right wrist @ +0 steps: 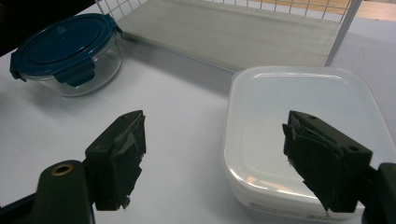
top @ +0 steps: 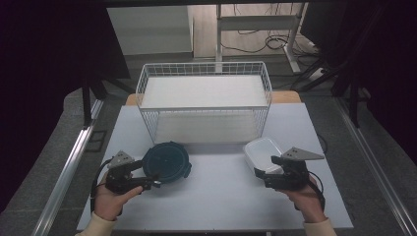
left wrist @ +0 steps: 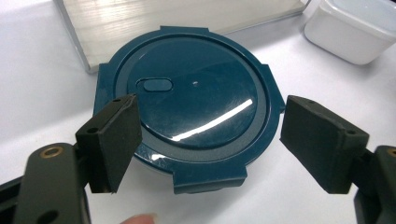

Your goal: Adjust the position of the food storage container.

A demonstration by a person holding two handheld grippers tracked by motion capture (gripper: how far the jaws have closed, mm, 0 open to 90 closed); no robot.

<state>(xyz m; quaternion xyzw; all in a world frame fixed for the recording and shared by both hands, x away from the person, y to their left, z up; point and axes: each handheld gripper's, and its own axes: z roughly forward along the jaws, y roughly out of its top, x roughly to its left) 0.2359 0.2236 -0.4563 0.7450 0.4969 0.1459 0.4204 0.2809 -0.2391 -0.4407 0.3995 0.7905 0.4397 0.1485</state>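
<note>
A round glass container with a dark teal clip lid (top: 166, 161) stands on the table left of centre. My left gripper (top: 150, 176) is at its near left side. In the left gripper view the jaws stand wide, one on each side of the near part of the lid (left wrist: 194, 112), and my left gripper (left wrist: 210, 140) is open. A white rectangular lidded container (top: 263, 153) stands at the right. My right gripper (top: 263, 178) is at its near edge, open. In the right gripper view one jaw hangs over the white container (right wrist: 303, 135) and the other over bare table.
A white wire basket (top: 204, 98) with a pale floor stands behind both containers, at the table's far middle. The right gripper view has the round container (right wrist: 65, 51) at far left. The table's front edge is close to the person's hands.
</note>
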